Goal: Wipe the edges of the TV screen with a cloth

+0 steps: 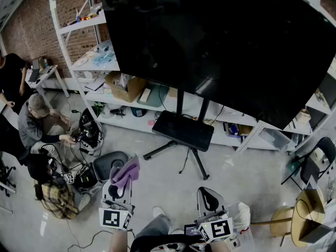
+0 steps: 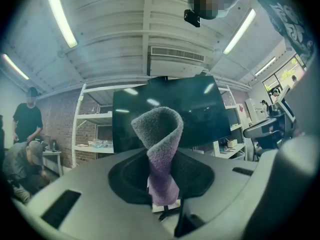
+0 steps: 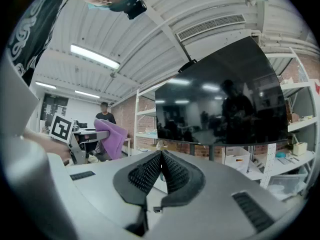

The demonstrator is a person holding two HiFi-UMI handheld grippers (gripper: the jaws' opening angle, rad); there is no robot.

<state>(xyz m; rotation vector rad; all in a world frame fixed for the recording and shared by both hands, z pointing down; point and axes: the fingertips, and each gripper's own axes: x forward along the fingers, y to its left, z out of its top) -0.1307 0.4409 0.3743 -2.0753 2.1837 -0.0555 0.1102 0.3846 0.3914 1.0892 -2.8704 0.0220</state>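
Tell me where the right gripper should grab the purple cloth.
Probably the free loop of the purple cloth that stands up past the left gripper, which pinches its lower end. Come from the right, jaws across the fold; the right gripper is shut and must open first.

Both grippers have a pale grey moulded shell. The left gripper (image 2: 162, 184) shows a black oval recess round its jaws and dark slots in the shell. The right gripper (image 3: 161, 171) has black ridged pads (image 3: 145, 174) (fine rows of bumps) and slotted vents. Each carries a white cube (image 1: 116, 218) printed with black square markers. The person wears a dark top (image 3: 35, 29) with a pale pattern, and grey trousers (image 1: 156, 229)
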